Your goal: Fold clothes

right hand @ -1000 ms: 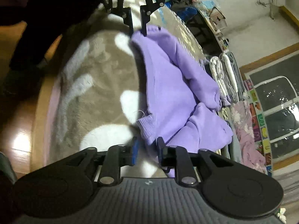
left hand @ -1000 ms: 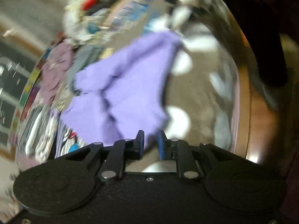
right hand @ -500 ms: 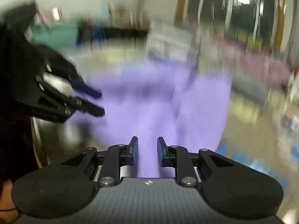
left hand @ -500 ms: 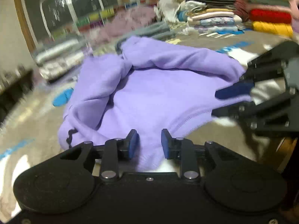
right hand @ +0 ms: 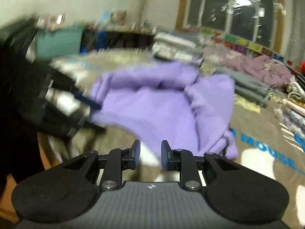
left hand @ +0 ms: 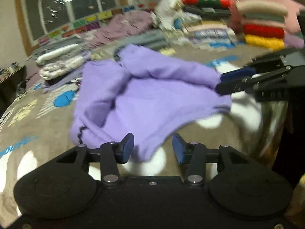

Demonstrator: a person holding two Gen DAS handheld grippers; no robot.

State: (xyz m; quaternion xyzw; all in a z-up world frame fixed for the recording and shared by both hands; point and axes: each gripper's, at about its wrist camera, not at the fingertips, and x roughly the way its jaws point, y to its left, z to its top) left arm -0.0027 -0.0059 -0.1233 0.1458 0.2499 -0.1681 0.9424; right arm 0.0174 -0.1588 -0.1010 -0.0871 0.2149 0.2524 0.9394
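Since half a second ago, left gripper (left hand: 152,146) has spread its fingers, releasing the purple sweatshirt (left hand: 152,99), which lies rumpled on the patterned blanket (left hand: 28,118). Right gripper (right hand: 149,154) also stands parted over the hem, apparently letting the garment settle.

One purple garment (left hand: 152,99) on patterned blanket (left hand: 38,129). Two grippers: left (left hand: 152,147), right (right hand: 150,153). Folded stacks (left hand: 263,28) behind, blurred, count unclear. One window (right hand: 234,9).
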